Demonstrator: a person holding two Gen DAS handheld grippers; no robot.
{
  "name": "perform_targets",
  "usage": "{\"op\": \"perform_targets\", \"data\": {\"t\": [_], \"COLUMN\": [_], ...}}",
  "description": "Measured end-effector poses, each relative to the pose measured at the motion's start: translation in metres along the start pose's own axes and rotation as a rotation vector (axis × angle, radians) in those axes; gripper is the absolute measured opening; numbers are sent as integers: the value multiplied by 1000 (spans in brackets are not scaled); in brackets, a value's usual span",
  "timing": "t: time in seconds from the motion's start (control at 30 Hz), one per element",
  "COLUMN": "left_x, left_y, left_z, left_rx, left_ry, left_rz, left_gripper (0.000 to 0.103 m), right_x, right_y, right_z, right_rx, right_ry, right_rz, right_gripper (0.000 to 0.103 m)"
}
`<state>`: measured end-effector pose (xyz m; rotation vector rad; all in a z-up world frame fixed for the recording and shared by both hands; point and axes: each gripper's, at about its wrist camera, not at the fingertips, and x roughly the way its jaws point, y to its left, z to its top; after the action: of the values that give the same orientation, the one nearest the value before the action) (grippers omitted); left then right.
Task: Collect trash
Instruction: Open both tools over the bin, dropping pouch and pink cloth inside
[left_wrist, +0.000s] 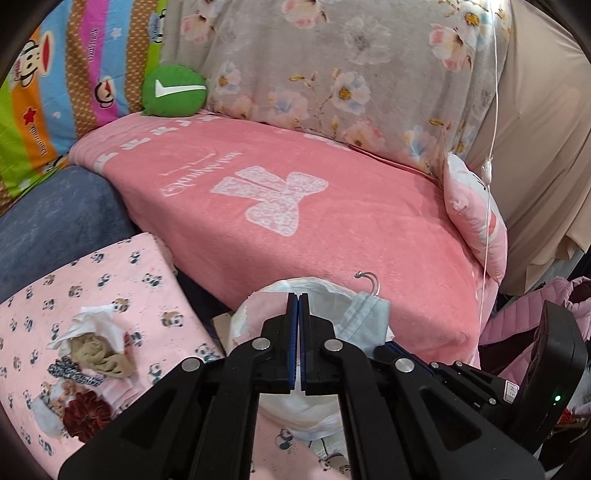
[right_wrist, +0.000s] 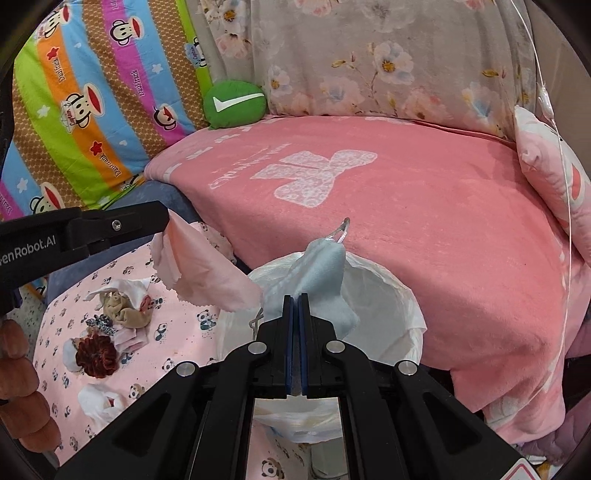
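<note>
Both over the white bag (right_wrist: 388, 291), the left gripper (left_wrist: 298, 295) pinches a pink cloth (right_wrist: 199, 266) and the right gripper (right_wrist: 296, 295) a blue mask (right_wrist: 317, 280), while scraps (right_wrist: 110, 325) left of it remain uncollected.

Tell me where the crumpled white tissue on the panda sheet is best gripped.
Probably its raised, crumpled top fold, coming from above. The tissue lies loose on the flat panda sheet, with a beige cloth tucked against its near side, so a side approach would likely catch that too.
</note>
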<state>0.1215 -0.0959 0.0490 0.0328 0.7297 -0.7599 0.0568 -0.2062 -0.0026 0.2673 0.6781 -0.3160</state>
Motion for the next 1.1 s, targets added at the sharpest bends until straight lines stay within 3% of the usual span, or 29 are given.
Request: {"op": "perform_targets", "data": {"t": [0.1,0.37,0.47,0.5,0.53,0.6,1.1], "left_x": [10,26,29,28,28,23,1], "left_y": [-10,-14,-10,-8,-6,-4,7], "left_z": [1,3,1,1,0,-1,-1], "left_rx": [17,-20,-42,-53,-60,-67,-67], "left_ry": [16,22,42,45,43,13,-38], "left_rz": [-8,7,28,33,42,74,106], "left_gripper": [1,2,7,18,36,51,51], "right_x": [4,2,-1,-3,-3,-4,-14], "right_y": [-8,-19,-17,-16,-15,-13,17], "right_z": [0,3,4,4,3,2,-3], "right_rx": [22,87,85,83,81,79,21], "right_ry": [10,-5,-12,-15,-14,-11,-13], "right_rz": [6,0,-3,-3,-4,-2,13], "right_gripper": [4,22,27,28,28,29,33]}}
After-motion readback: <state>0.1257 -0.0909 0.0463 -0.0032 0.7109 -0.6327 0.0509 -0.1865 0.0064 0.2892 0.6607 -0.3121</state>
